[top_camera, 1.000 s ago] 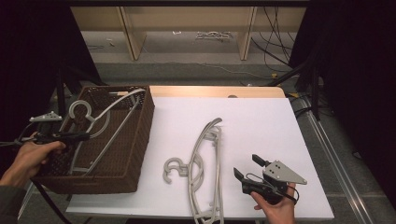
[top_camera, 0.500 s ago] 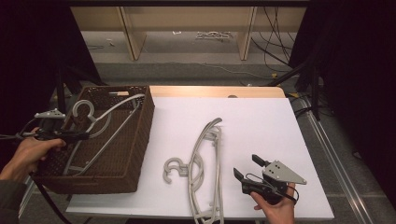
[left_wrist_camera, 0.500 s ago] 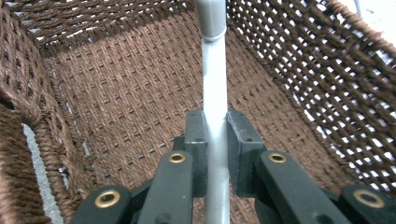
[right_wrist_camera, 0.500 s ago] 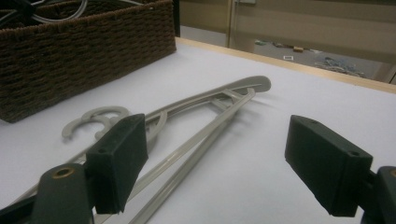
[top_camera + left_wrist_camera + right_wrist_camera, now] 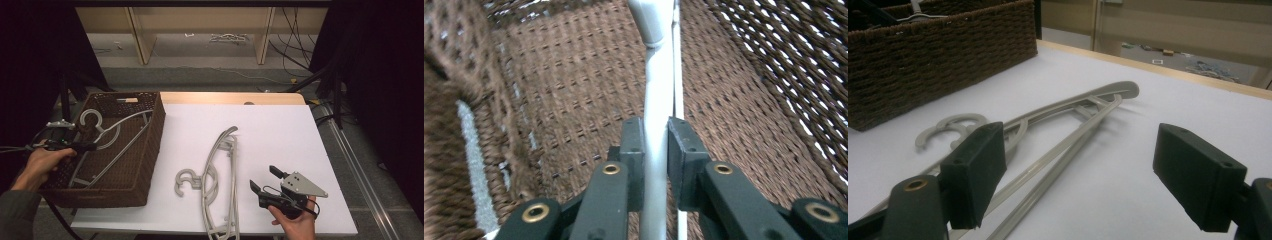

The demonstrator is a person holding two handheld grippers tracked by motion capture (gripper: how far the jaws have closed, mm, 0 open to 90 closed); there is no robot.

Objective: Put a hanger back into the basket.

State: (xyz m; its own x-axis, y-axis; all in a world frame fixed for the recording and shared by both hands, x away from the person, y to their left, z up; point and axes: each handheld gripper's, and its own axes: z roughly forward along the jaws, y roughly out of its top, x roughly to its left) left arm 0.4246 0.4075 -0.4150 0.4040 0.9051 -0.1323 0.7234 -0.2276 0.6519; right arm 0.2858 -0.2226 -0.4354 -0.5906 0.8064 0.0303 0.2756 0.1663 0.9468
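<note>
A white tabletop [image 5: 280, 135] with a pale wooden far edge stands in a dim room, dark curtains at both sides and shelf legs and cables on the floor beyond. At its left end sits a brown woven basket [image 5: 145, 150], and inside it lies a grey hanger [image 5: 107, 131], its hook toward the far left corner and its arms running toward the near side. The left hand-held gripper [image 5: 86, 146] reaches into the basket from the left wall, and the left gripper view shows the hanger's bar [image 5: 658, 135] standing between its two black pads [image 5: 633, 150], which sit right against it on either side; the jaws have just been easing open a little, with the bar between them, though whether they press on it now I cannot tell for sure. On the bare tabletop lie more grey hangers [image 5: 216, 175] stacked together, hooks pointing left toward the basket, arms stretching from near the front edge toward the middle. The right hand-held gripper [image 5: 265, 180] rests just to their right near the front edge, held from below by a hand, its jaws spread wide with nothing between them, aimed at the stack [image 5: 1058, 125].
</note>
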